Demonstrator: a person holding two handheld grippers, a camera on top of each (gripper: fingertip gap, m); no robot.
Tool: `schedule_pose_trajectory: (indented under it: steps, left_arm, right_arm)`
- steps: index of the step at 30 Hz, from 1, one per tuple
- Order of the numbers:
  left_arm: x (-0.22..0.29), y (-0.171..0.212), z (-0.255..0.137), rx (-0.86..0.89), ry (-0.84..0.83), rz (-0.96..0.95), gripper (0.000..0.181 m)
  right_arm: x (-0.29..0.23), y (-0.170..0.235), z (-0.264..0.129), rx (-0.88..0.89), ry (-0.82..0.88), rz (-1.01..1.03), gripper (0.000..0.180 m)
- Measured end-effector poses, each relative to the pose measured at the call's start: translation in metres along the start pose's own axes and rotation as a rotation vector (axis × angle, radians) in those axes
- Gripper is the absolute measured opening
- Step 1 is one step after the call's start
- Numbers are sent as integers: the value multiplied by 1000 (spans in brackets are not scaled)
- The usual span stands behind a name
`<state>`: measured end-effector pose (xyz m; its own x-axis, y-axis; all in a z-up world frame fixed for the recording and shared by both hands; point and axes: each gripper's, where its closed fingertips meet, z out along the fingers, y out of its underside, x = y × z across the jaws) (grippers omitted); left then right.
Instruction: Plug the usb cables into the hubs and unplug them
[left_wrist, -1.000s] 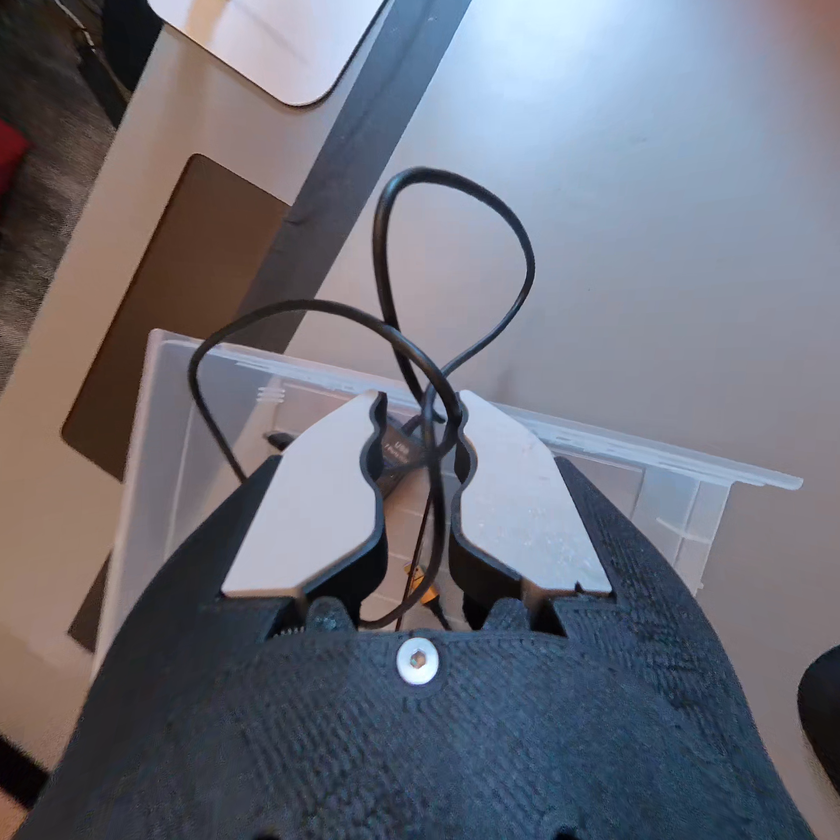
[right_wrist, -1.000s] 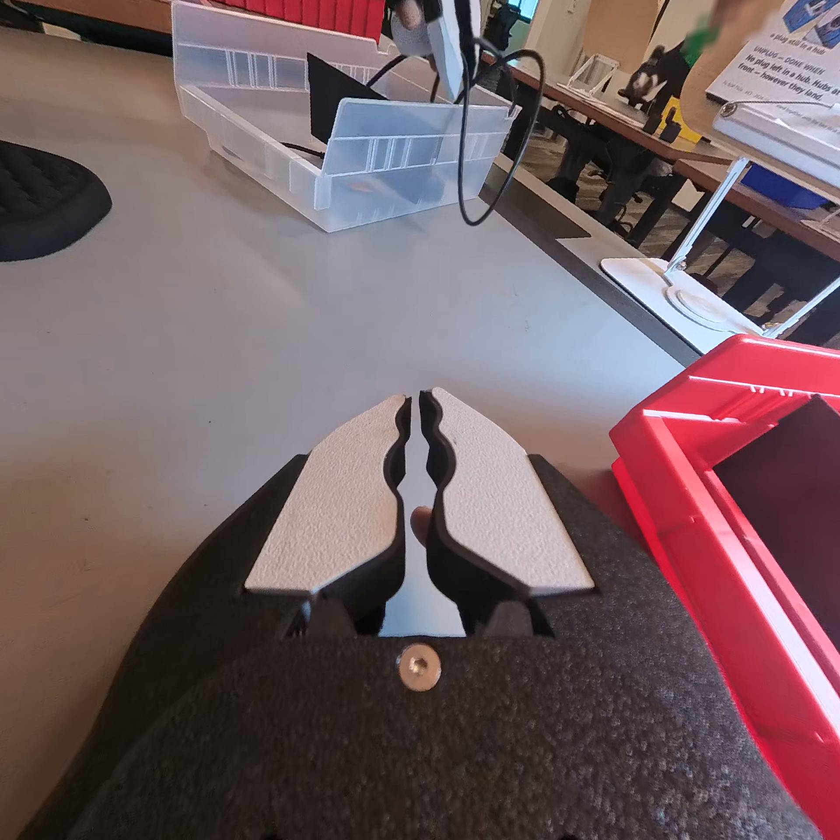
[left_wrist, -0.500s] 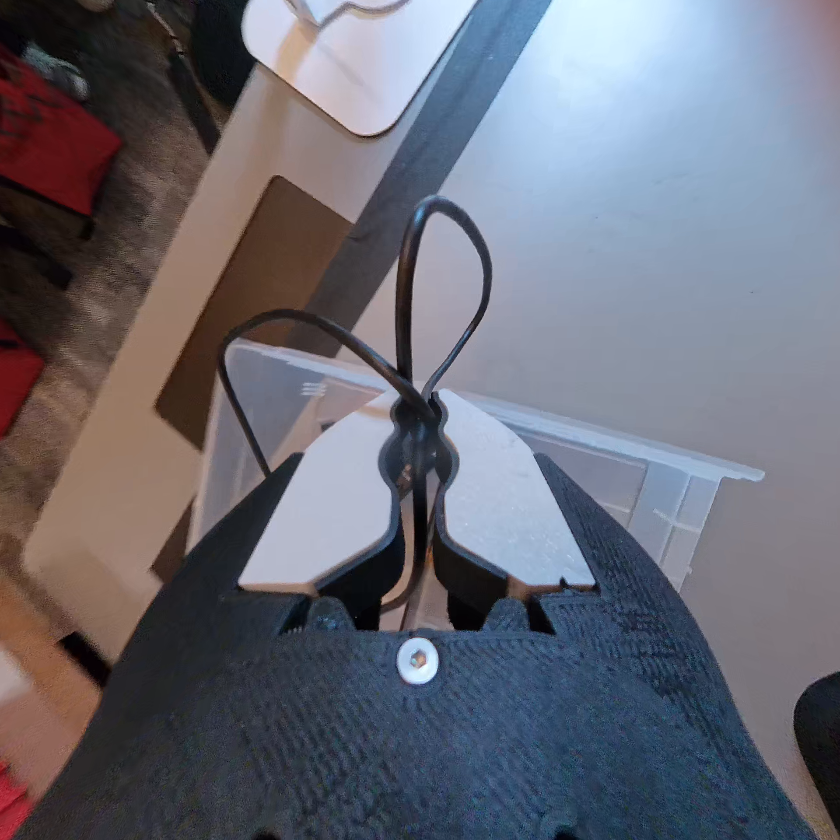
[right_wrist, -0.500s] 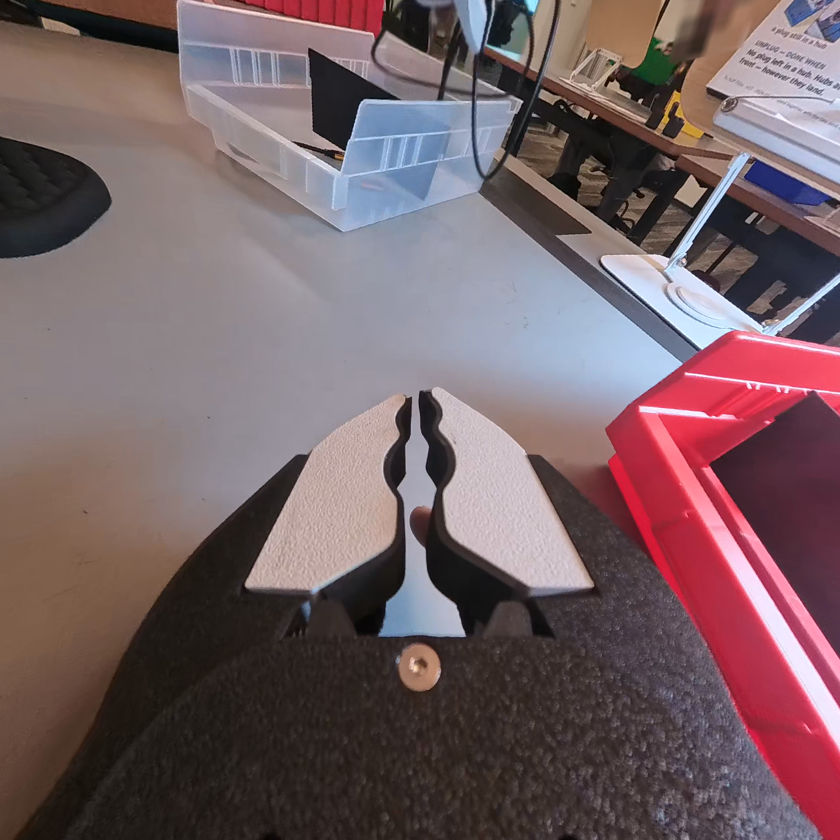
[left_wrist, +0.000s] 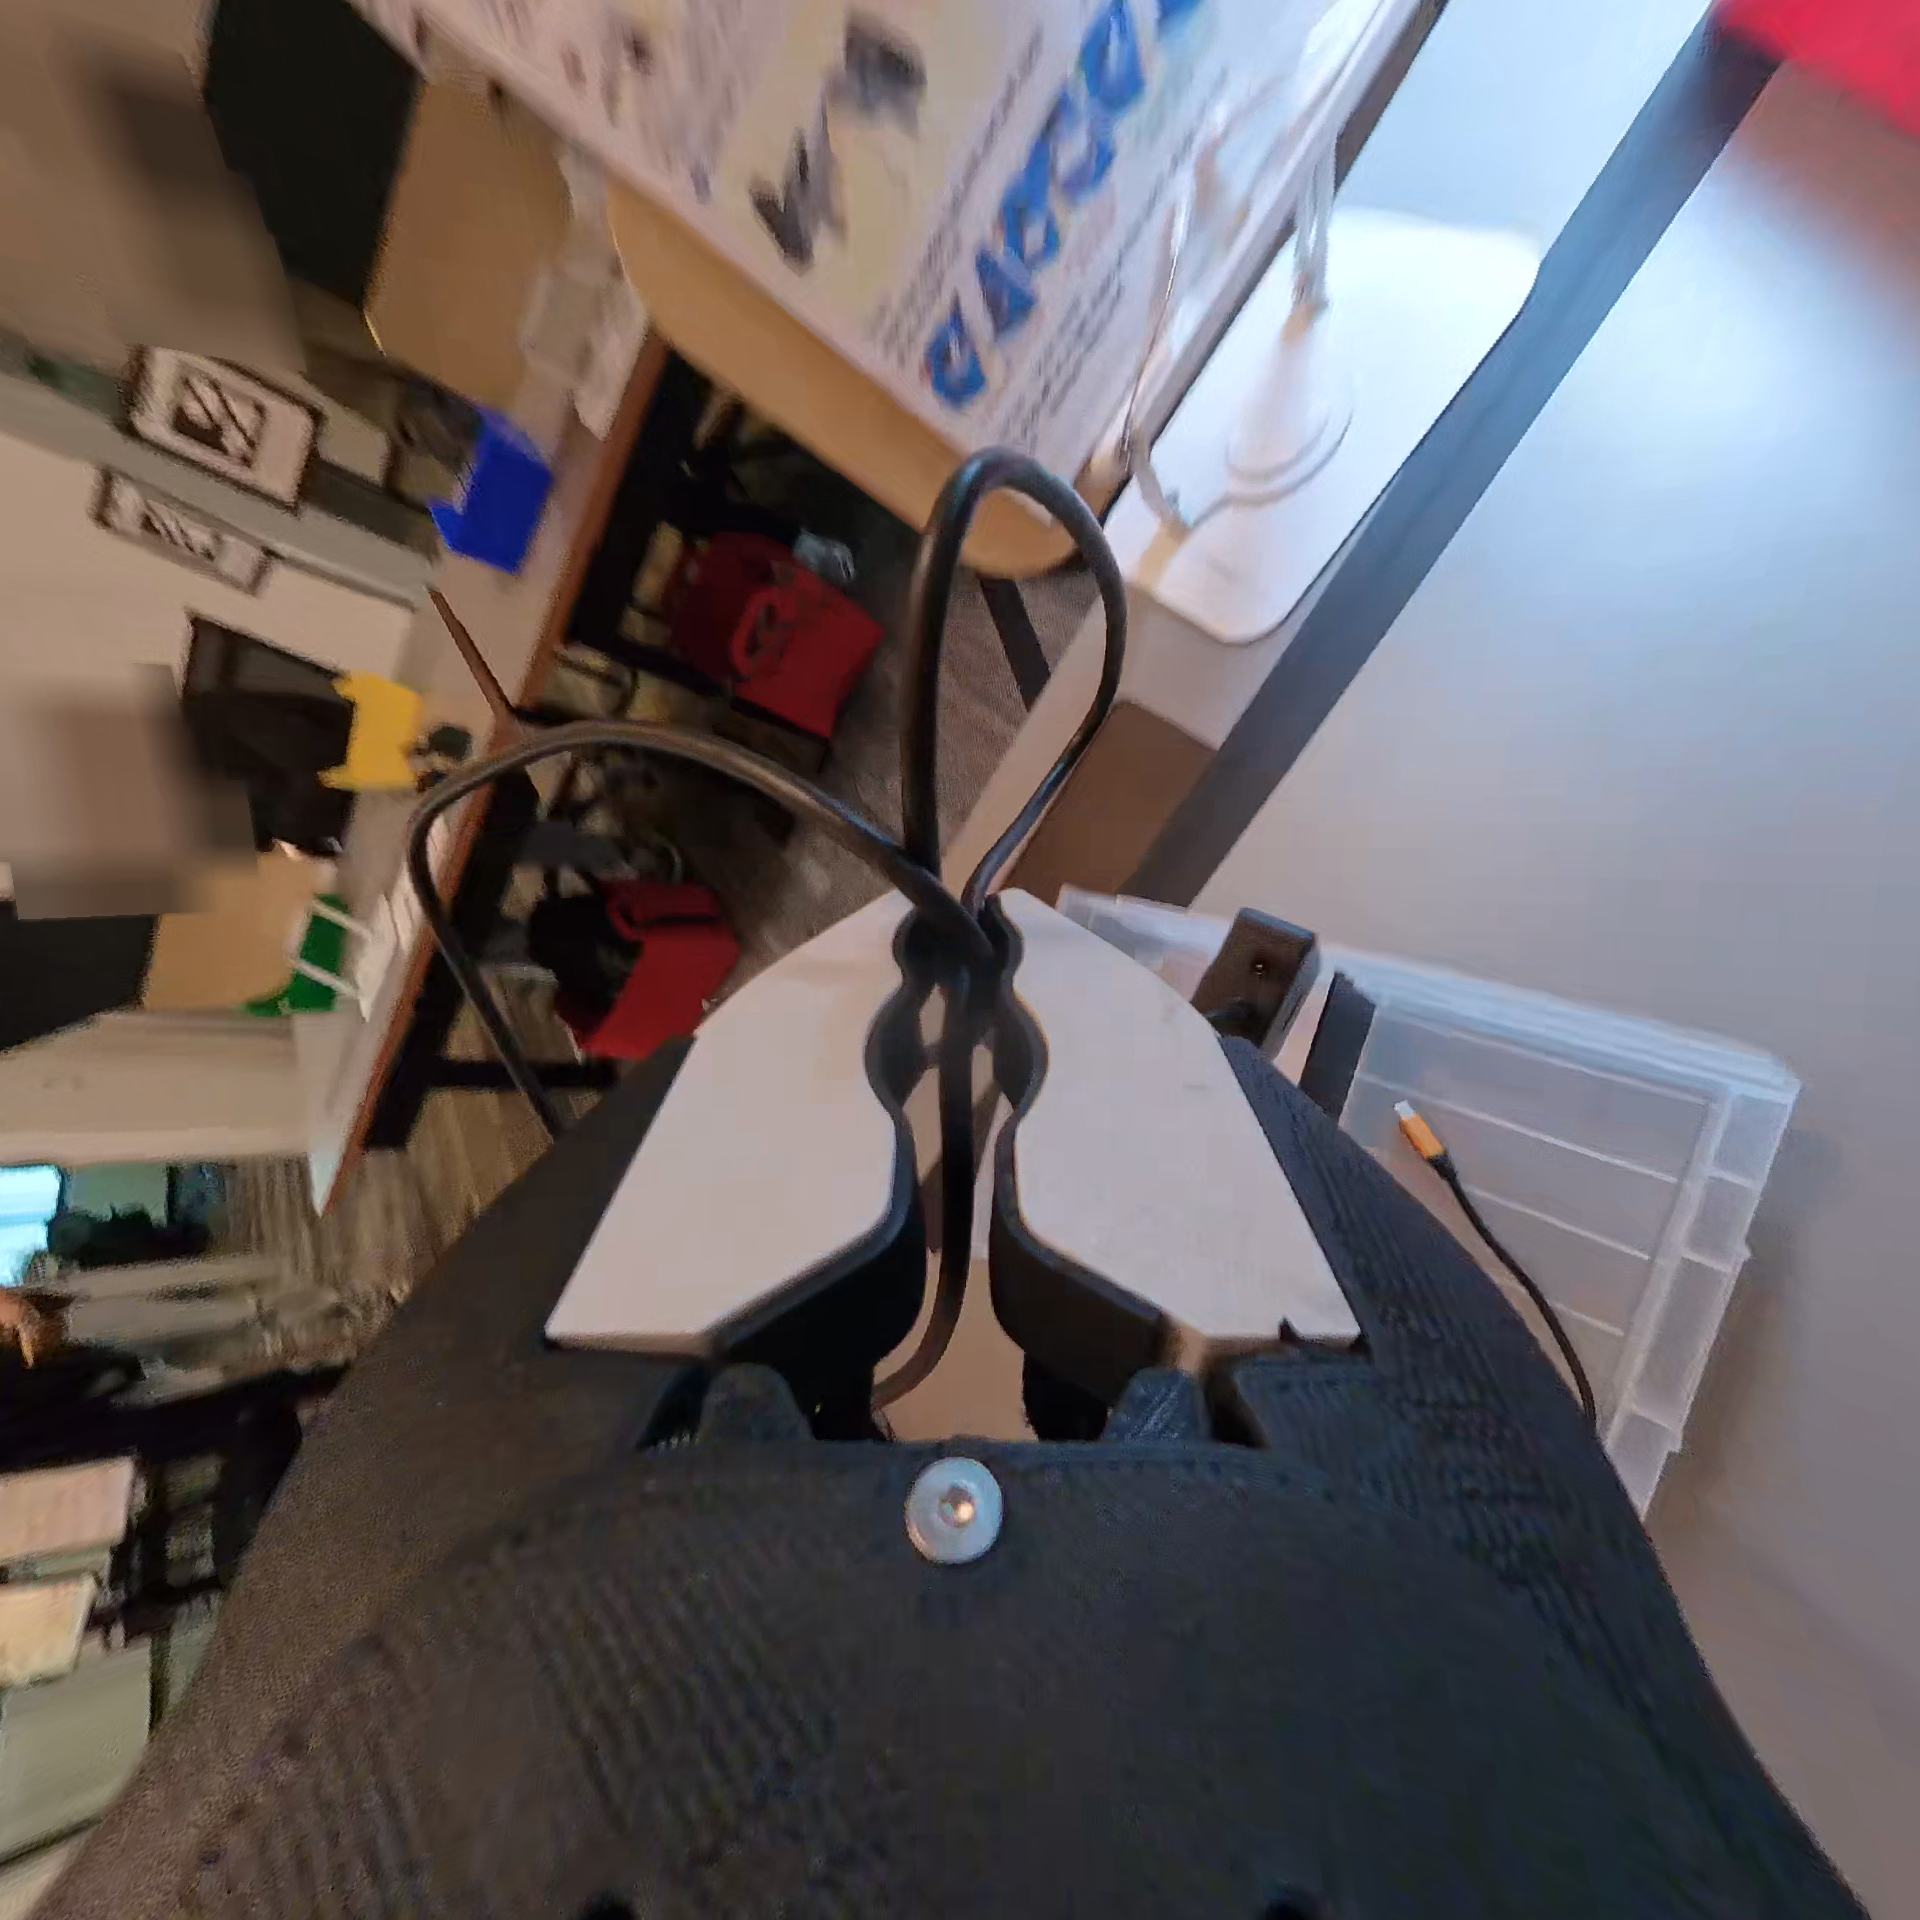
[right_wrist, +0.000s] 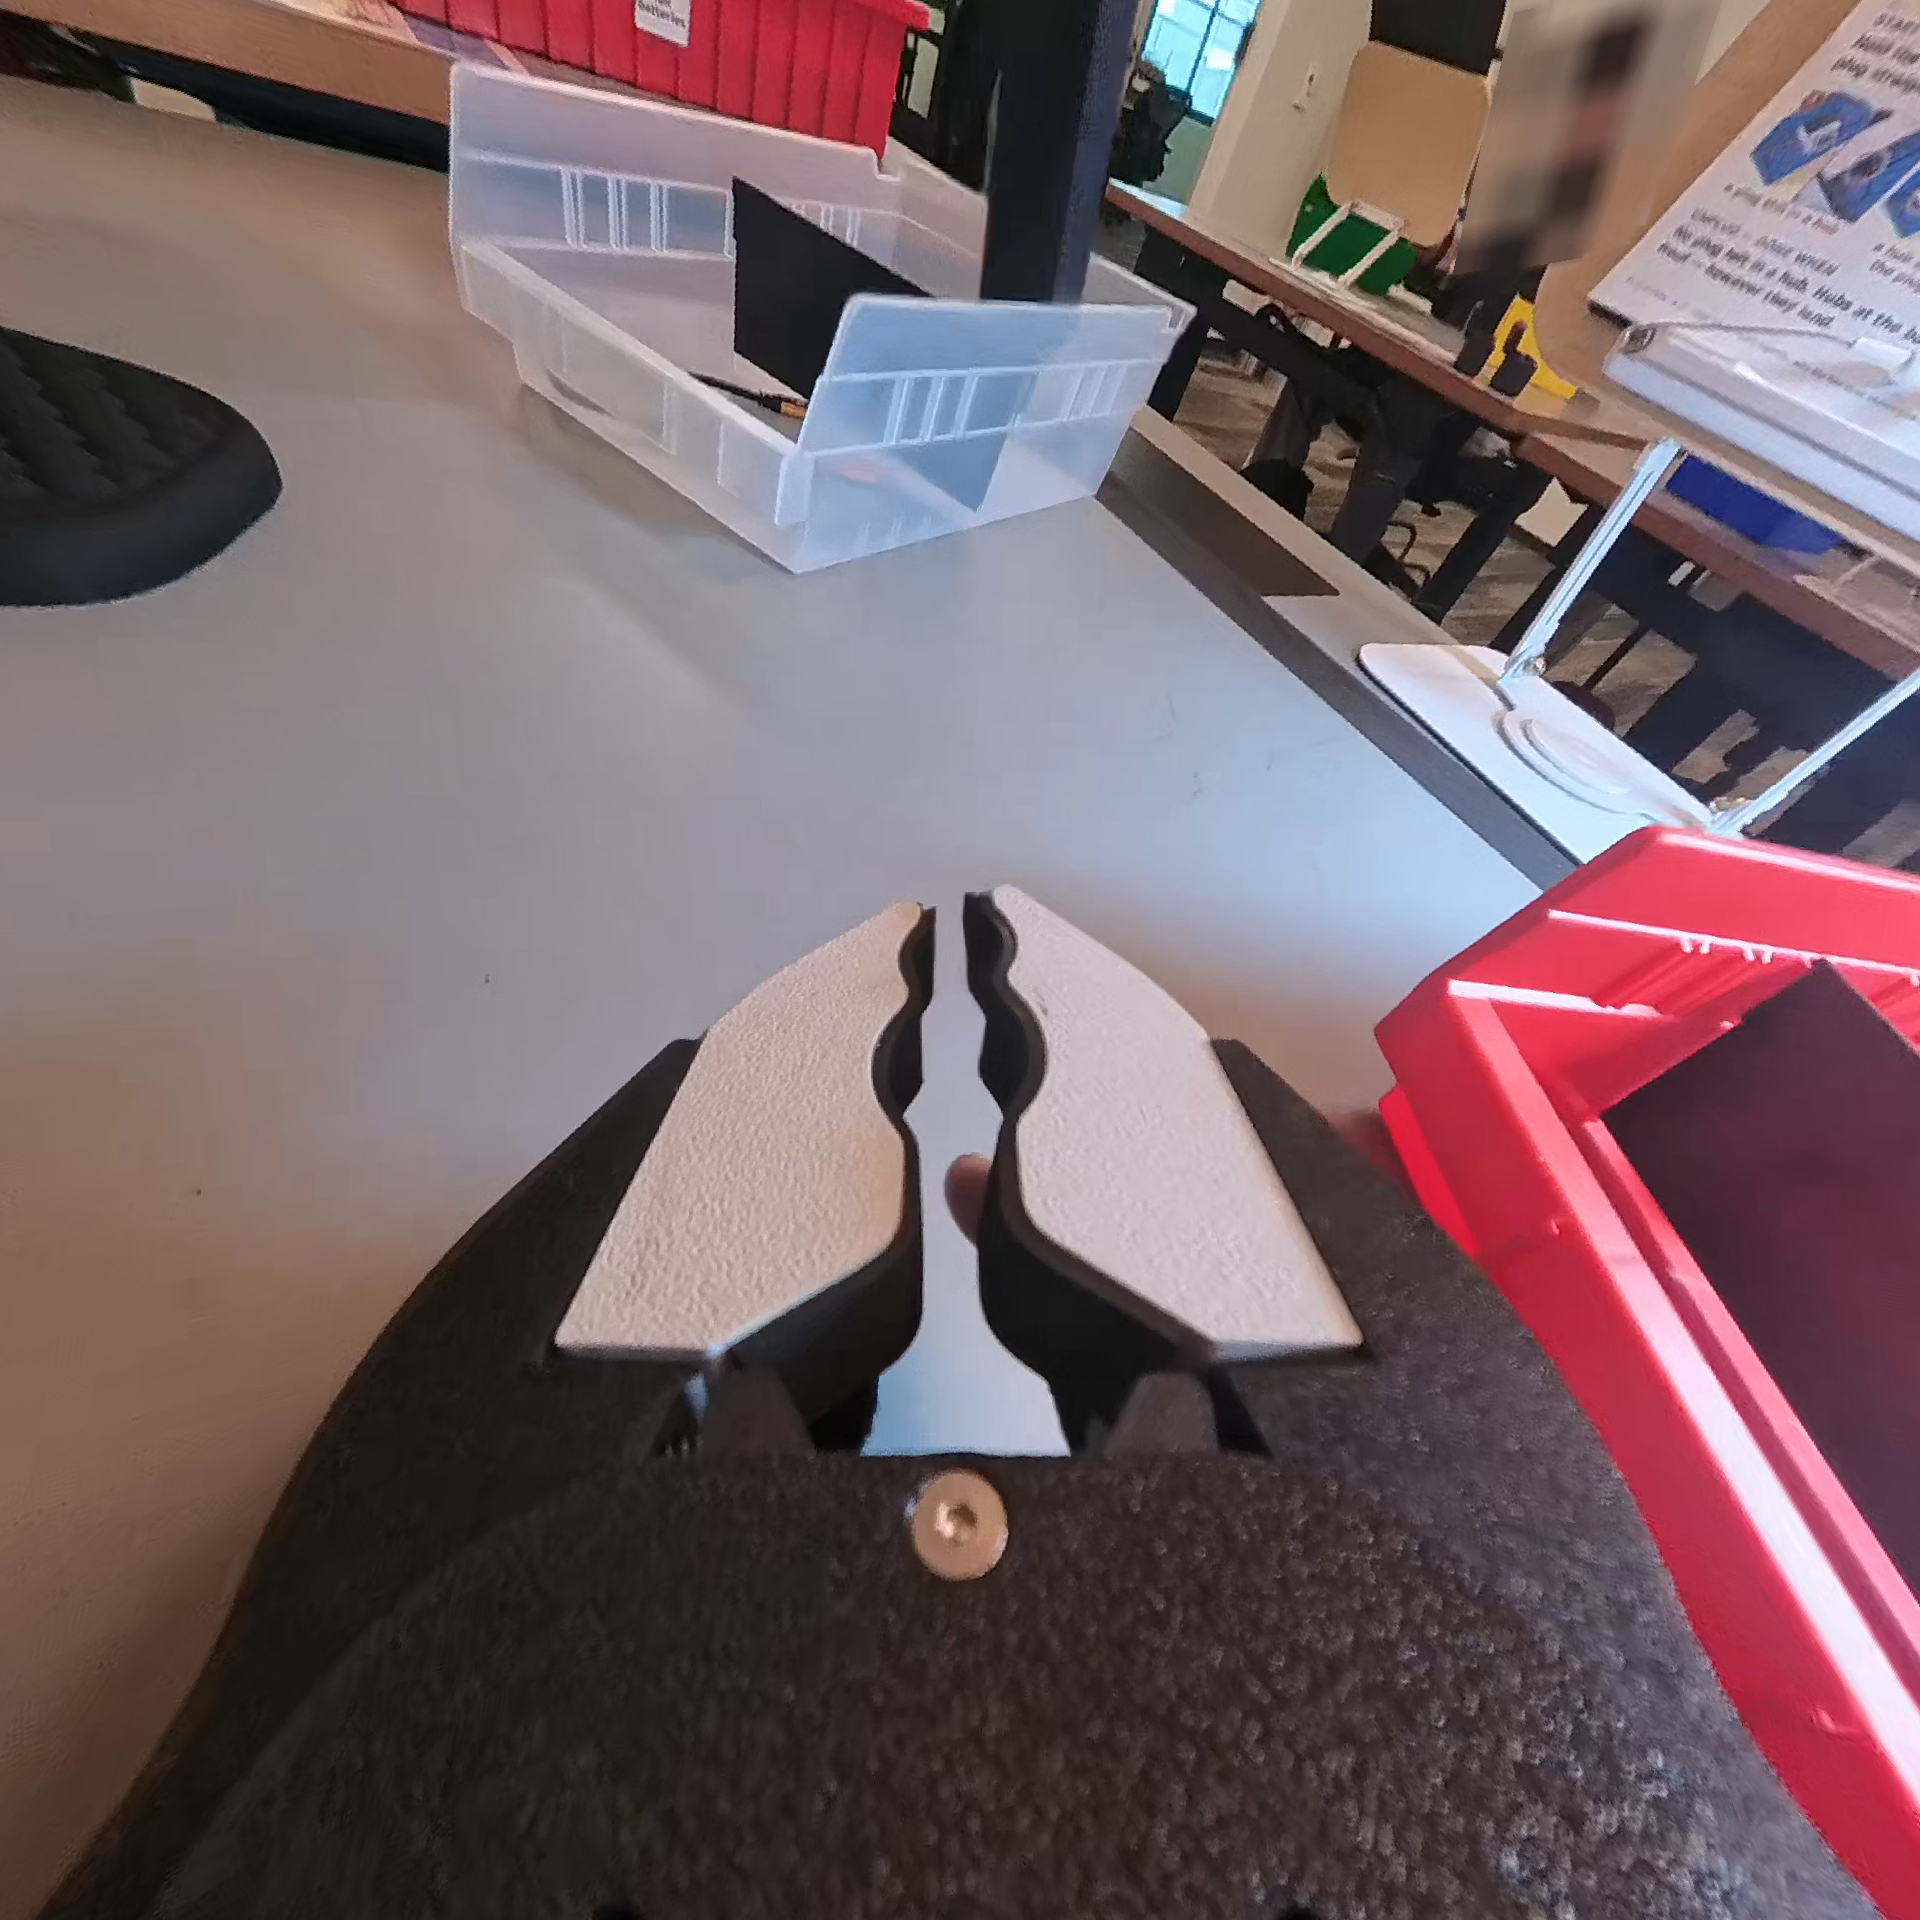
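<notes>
My left gripper (left_wrist: 951, 935) is shut on a black USB cable (left_wrist: 1112, 634), whose loops stick out past the fingertips. It is held in the air, up and to the left of the clear plastic bin (left_wrist: 1662, 1164). The bin holds a black hub (left_wrist: 1262, 971) and an orange-tipped cable (left_wrist: 1425, 1141). My right gripper (right_wrist: 948, 914) is shut and empty, low over the grey table (right_wrist: 623, 779). The clear bin (right_wrist: 644, 353) stands far ahead of it, with a black divider (right_wrist: 800, 281) and the orange-tipped cable (right_wrist: 764, 398) inside. The left gripper does not show in the right wrist view.
A red bin (right_wrist: 1538, 1164) sits close to the right of my right gripper. A black pad (right_wrist: 104, 468) lies at the left. A white document stand (right_wrist: 1558, 727) stands past the table's right edge (right_wrist: 1351, 665). Other tables and a person are beyond. Tip to tip, the grippers are about 45 cm apart.
My left gripper closed on the black cable, then lifted it up and away from the clear bin and swung to face the room. It left the right wrist view. The right gripper stayed put.
</notes>
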<state>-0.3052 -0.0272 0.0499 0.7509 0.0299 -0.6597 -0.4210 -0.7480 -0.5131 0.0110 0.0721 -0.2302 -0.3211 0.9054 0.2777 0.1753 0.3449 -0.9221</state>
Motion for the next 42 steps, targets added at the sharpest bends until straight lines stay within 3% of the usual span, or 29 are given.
schedule_pose_trajectory:
  steps: [4, 8, 12, 15, 17, 18, 19, 25, 29, 32, 35, 42]
  left_arm:
    - [22, -59, -46, 177, 2, 103, 9]
    - [76, -105, -71, 341, 90, 174, 9]
    - [137, -135, -83, 491, 252, 169, 9]
    - [182, -144, -85, 586, 381, 133, 9]
    - [205, -145, -85, 642, 455, 101, 9]
    - [213, -143, -84, 665, 484, 75, 9]
    - [217, -140, -82, 686, 503, 41, 9]
    - [215, -91, -30, 674, 558, -368, 9]
    - [243, -51, 15, 595, 819, -761, 10]
    - [291, -38, 30, 479, 1157, -939, 13]
    - [336, -34, 34, 372, 1360, -940, 15]
    - [396, -25, 50, 180, 1495, -885, 20]
  right_arm:
    - [5, -26, 3, 81, -11, 21, 18]
    - [9, -61, 14, 127, -35, 30, 53]
    - [14, -82, 35, 182, -18, 14, 81]
    - [7, -72, 53, 152, -58, 36, 93]
    - [-2, -52, 60, 78, -99, 18, 82]
    - [-4, -45, 58, 66, -100, -30, 47]
    - [-1, -43, 53, 80, -65, -87, 38]
    - [53, -41, 18, -40, 337, -498, 36]
    - [66, -57, -2, -6, 494, -752, 36]
    - [61, -68, -10, 48, 533, -981, 36]
    - [48, -73, -9, 79, 521, -1064, 36]
    - [39, -53, 2, 1, 455, -1116, 36]
